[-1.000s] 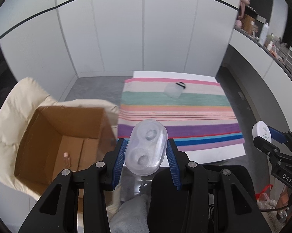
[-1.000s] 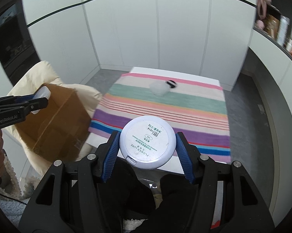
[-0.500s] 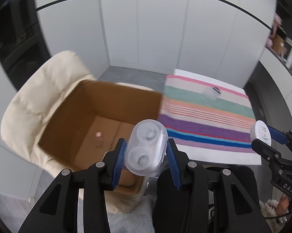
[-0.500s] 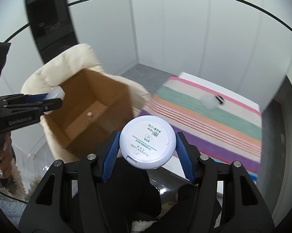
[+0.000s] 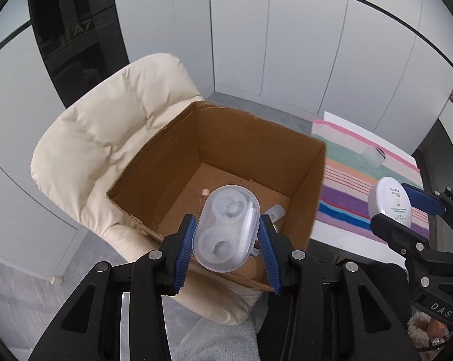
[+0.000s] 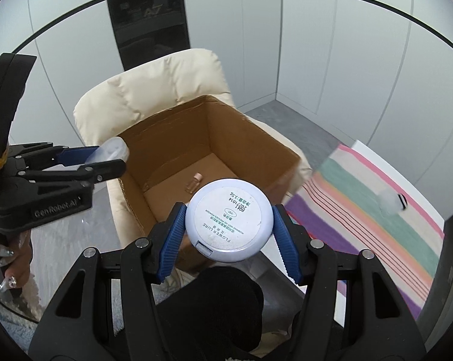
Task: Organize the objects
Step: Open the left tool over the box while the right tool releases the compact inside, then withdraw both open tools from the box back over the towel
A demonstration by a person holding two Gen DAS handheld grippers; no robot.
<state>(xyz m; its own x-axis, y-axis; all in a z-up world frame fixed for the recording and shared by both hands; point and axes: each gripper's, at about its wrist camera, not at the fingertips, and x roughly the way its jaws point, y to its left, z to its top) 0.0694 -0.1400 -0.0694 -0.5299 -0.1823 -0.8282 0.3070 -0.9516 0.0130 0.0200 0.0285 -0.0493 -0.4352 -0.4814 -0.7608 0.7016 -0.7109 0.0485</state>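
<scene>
**Both loads at the box, drop pending**

My left gripper is clamped on the clear two-well case, long axis running away from me along the fingers. My right gripper is clamped on the round white compact, label up.

The cardboard box sits open on the cream chair. The case hangs over the box's near edge, so the left is the nearer one. The compact sits over the near right corner, so it needs a nudge left and farther in.

The box floor is mostly bare: a small vial and a couple of bits near the front wall. Plenty of room. Watch the near rim. One clear jar is left on the striped cloth, far right.
</scene>
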